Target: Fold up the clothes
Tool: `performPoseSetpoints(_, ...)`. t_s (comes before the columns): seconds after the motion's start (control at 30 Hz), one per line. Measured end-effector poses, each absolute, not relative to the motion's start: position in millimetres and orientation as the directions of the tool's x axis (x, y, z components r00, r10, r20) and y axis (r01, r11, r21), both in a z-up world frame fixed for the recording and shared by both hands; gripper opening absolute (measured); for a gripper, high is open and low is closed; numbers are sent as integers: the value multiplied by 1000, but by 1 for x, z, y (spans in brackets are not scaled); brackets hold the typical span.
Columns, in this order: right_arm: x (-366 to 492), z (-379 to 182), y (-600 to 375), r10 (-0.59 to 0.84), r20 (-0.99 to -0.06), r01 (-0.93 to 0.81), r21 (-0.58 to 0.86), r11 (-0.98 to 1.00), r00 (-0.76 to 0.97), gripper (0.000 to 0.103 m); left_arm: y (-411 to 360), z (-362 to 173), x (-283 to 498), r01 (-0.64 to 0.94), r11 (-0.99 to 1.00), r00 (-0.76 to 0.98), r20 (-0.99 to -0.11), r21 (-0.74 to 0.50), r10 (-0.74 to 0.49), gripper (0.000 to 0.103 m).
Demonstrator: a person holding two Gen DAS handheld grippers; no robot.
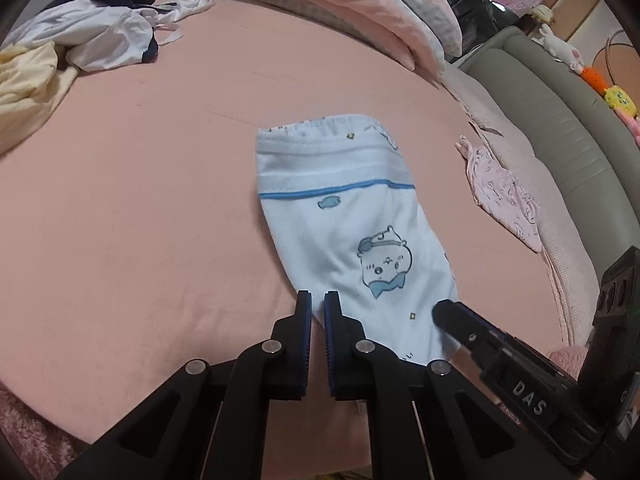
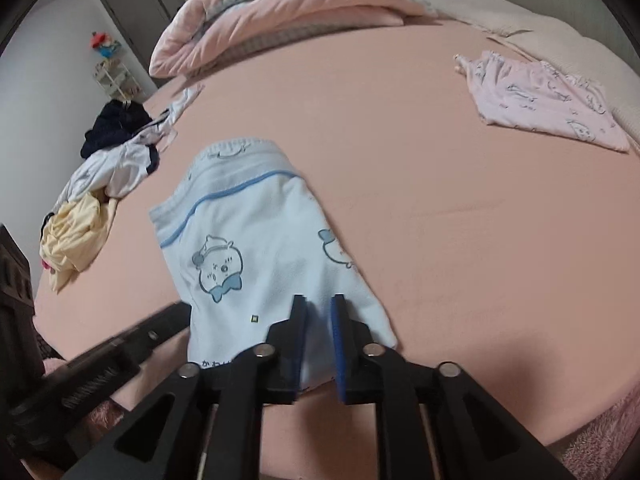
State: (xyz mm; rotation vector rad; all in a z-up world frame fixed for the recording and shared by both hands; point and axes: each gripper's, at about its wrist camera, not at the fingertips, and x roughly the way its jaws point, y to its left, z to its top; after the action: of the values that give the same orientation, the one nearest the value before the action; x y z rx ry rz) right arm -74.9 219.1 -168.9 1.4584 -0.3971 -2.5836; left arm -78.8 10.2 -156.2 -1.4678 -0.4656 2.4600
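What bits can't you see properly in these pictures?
- Near hem of the light blue cartoon-print shorts: right wrist view, covered by the right gripper.
- Left gripper: right wrist view, blurred.
- Crumpled pile of white, navy and yellow clothes: left wrist view, cut by the edge.

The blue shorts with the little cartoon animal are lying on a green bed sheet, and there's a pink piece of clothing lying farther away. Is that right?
Not quite. The sheet is pink, not green, as the right wrist view shows plainly. The rest holds: the blue shorts with the cartoon animal lie on it, and a pink piece of clothing lies farther away.
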Motion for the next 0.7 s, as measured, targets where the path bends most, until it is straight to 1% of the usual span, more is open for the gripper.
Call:
performPoseSetpoints(0.03, -75, -168, 219, -268, -813, 1, 312, -950, -517, 34, 10, -156, -81, -43, -920, -465, -807, -389, 364, 5)
performPoseSetpoints(0.07, -75, -168, 220, -279, -809, 3, 325, -946, -518, 35, 8, -154, -83, -35, -918, -470, -804, -396, 365, 6)
performPoseSetpoints(0.13, -76, -167, 223, -287, -805, -15, 344, -939, -520, 36, 5, -150, -89, -18, -914, -478, -799, -406, 365, 6)
performPoseSetpoints(0.2, -78, -168, 231, -277, -806, -58, 358, -932, -524, 37, 2, -148, -92, -11, -925, -486, -806, -381, 338, 6)
performPoseSetpoints(0.3, -80, -175, 245, -299, -810, -116, 407, -906, -505, 37, -3, -150, -101, -3, -933, -472, -822, -361, 320, 9)
performPoseSetpoints(0.37, -81, -178, 251, -309, -814, -138, 423, -895, -492, 38, -5, -153, -106, 3, -934, -470, -824, -358, 315, 15)
performPoseSetpoints(0.4, -82, -179, 251, -305, -821, -136, 414, -900, -483, 38, -7, -154, -108, 7, -925, -470, -818, -380, 332, 18)
performPoseSetpoints(0.43, -82, -180, 253, -310, -823, -148, 422, -894, -475, 39, -8, -156, -110, 12, -915, -469, -811, -402, 350, 28)
performPoseSetpoints(0.47, -82, -182, 255, -316, -825, -161, 432, -887, -468, 39, -9, -158, -112, 19, -903, -459, -806, -430, 374, 42)
performPoseSetpoints(0.5, -83, -183, 256, -323, -827, -175, 441, -880, -461, 42, -12, -160, -112, 28, -887, -457, -795, -461, 399, 48)
performPoseSetpoints(0.53, -82, -186, 259, -333, -827, -195, 457, -868, -452, 46, -14, -162, -112, 32, -868, -458, -779, -496, 428, 51)
performPoseSetpoints(0.6, -78, -193, 264, -361, -833, -258, 490, -832, -419, 46, -14, -164, -111, 28, -852, -452, -767, -523, 456, 51)
performPoseSetpoints(0.7, -57, -195, 261, -437, -806, -310, 568, -763, -400, 46, -3, -169, -112, -8, -847, -407, -772, -532, 488, 51)
